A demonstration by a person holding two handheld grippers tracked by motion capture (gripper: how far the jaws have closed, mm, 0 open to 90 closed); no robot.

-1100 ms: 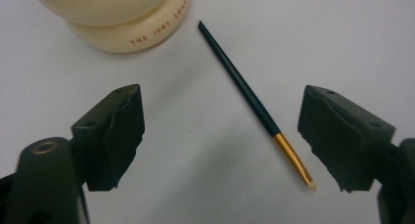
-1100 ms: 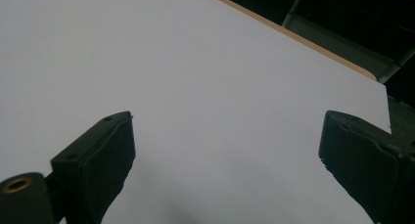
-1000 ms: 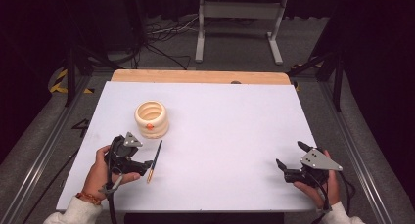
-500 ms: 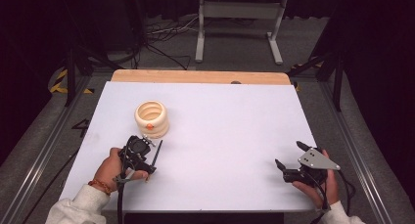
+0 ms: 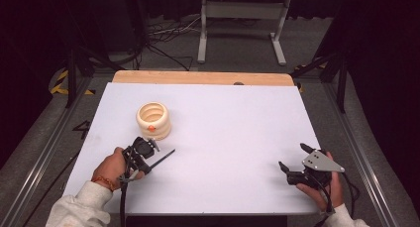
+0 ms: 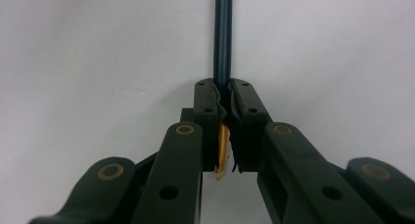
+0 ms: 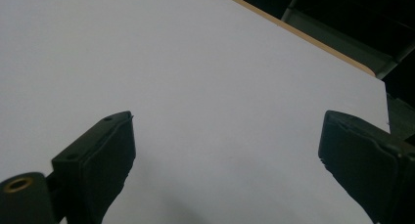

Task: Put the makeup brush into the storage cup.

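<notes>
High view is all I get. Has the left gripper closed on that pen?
Observer: Yes. In the left gripper view the fingers pinch the pen, dark shaft pointing ahead.
Operator: Which end is gripped?
Observer: A yellow section sits between the fingers, behind the dark shaft.
Operator: And the right gripper?
Observer: The right gripper is wide open over bare table, nothing between its fingers.

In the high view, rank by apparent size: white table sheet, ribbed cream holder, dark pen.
1. White table sheet, by far the largest.
2. Ribbed cream holder.
3. Dark pen, thin, partly hidden in the left gripper.
</notes>
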